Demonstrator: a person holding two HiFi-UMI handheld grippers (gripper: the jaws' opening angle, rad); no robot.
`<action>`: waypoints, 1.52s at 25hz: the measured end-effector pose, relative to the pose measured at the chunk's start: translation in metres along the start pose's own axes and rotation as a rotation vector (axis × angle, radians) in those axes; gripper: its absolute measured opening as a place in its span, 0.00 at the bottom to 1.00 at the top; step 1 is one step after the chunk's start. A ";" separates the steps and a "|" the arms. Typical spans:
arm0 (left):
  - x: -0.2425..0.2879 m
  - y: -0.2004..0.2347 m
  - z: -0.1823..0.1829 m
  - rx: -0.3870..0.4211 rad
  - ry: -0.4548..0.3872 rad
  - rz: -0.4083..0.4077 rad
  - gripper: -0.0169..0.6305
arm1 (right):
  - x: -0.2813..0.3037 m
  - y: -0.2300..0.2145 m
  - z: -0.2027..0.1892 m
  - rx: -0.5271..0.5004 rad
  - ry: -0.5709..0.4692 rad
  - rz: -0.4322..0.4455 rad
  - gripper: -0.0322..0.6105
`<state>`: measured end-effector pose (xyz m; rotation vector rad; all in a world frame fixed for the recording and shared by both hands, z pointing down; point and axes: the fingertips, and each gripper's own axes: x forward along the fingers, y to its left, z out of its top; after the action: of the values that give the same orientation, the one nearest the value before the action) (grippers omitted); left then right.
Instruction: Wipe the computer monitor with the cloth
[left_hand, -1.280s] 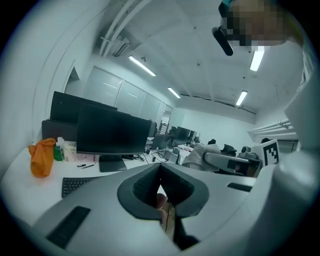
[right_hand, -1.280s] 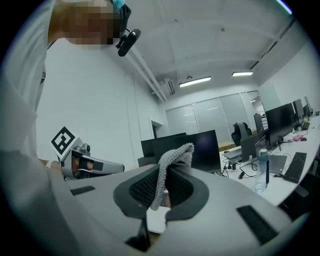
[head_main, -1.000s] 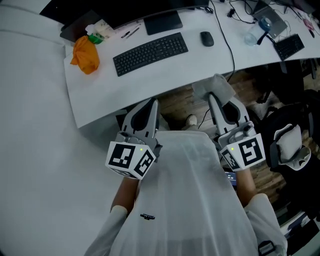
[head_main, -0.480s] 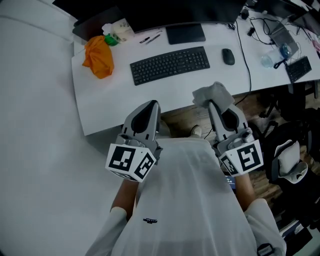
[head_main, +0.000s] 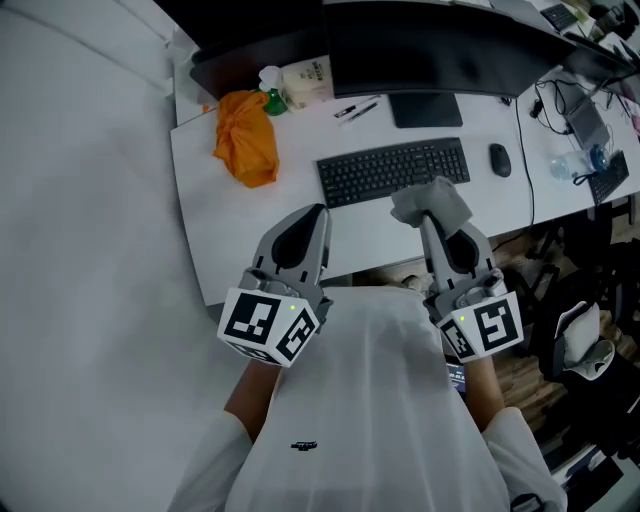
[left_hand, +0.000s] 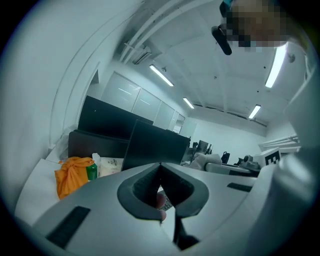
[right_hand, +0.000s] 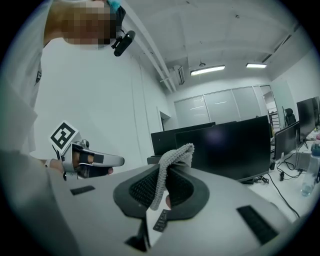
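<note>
Right claw: the right gripper (head_main: 436, 222) had its jaws pinched together on the cloth (head_main: 432, 199), a gray knit wad bunched above the tips (right_hand: 173, 159).
Left claw: the left gripper (head_main: 313, 224) had its jaws closed tip to tip, with nothing between them (left_hand: 160, 171).
Monitor: the dark monitor (head_main: 430, 50) stood at the back of the desk (head_main: 268, 228), beyond the keyboard (head_main: 393, 171). The cloth hung over the keyboard's near edge, well short of the screen.
Step in hand: apparently carrying the cloth up to the screen; no wiping had begun.
Doing it well: the loose end of the cloth probably needed to lead, so that fabric met the screen and not the jaw tips. Light, even strokes seemed wise, and the empty claw could steady the frame.
Desk: white, with a mouse (head_main: 500, 160), two pens and an orange bag (head_main: 245, 149) well left of the keyboard.
Room: an open office with strip lights, glass partitions and more screens to the right.
</note>
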<state>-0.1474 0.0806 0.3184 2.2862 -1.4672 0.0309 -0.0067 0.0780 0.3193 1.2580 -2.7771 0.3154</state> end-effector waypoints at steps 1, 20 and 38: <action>0.000 0.008 0.003 -0.002 0.000 -0.007 0.05 | 0.009 0.005 0.001 0.000 0.001 -0.005 0.08; 0.053 0.034 0.027 -0.005 0.019 -0.005 0.05 | 0.092 -0.013 0.029 0.000 -0.011 0.083 0.08; 0.098 0.043 0.117 0.104 -0.096 -0.019 0.05 | 0.182 -0.045 0.150 -0.108 -0.196 0.064 0.08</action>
<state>-0.1654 -0.0616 0.2497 2.4148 -1.5248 -0.0077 -0.0912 -0.1171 0.2074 1.2394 -2.9556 0.0467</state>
